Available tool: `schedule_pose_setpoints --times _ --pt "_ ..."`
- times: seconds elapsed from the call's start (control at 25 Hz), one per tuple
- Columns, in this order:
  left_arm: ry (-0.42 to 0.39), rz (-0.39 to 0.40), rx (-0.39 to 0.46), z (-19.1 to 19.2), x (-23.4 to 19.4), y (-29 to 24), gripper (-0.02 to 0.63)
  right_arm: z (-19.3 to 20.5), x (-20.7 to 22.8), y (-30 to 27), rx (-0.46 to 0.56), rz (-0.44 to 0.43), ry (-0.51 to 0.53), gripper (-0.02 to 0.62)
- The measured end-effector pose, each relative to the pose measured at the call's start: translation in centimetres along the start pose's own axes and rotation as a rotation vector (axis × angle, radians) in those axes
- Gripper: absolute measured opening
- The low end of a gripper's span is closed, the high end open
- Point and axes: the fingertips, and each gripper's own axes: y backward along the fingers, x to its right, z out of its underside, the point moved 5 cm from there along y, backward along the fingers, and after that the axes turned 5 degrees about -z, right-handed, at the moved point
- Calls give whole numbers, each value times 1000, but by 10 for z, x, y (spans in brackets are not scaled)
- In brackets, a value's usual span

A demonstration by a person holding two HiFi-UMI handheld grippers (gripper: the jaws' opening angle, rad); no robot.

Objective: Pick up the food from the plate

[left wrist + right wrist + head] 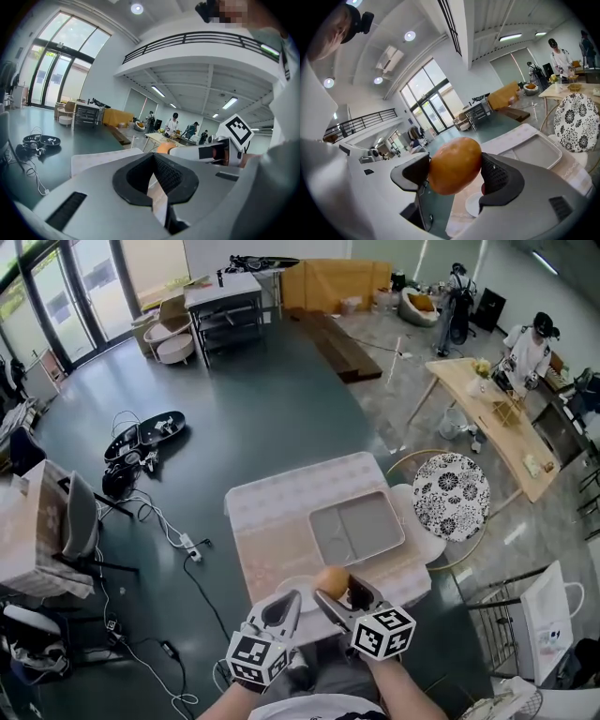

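Jaws of right gripper (333, 592) clamped on round orange-brown food ball (454, 165), held clear above small white plate (471, 205) at tabletop (281, 502) near edge. Left gripper (291, 599) jaws together, empty. Grey divided tray (358, 526) sits mid-tabletop.

Left gripper (289, 601): pale grey moulded shell, broad and rounded, with a dark rectangular slot sunk into its top face.
Right gripper (339, 592): the same pale grey shell and dark slot.
Pads (500, 177): black, finely ribbed, lining the inner face of each jaw.
Left marker cube (255, 658): white, each face printed with a black square pattern.
Right marker cube (384, 632): white, with a different black square pattern.
Clothing (319, 707): a white or pale grey top.
Head camera (360, 21): small, black.
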Motion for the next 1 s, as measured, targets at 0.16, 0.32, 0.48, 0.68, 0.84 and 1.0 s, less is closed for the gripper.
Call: schedule_pose_setpoints --times 0.16,0.32,0.48,0.68,0.84,1.0 --pt "-9 6 32 -23 10 9 6 -21 -16 9 44 -24 21 321" --pt "-33 11 62 -47 22 21 6 -41 -35 19 80 -48 52 321" --pt "-57 19 102 -71 29 30 6 -67 -51 27 131 -63 87 321" --pt "-70 15 135 -94 29 42 6 -90 -73 34 180 -82 132 321" --pt "-79 21 164 -109 33 47 6 -104 -82 39 207 -88 164 321" --pt "-86 32 181 -116 39 51 6 -109 -89 41 217 -87 192 321"
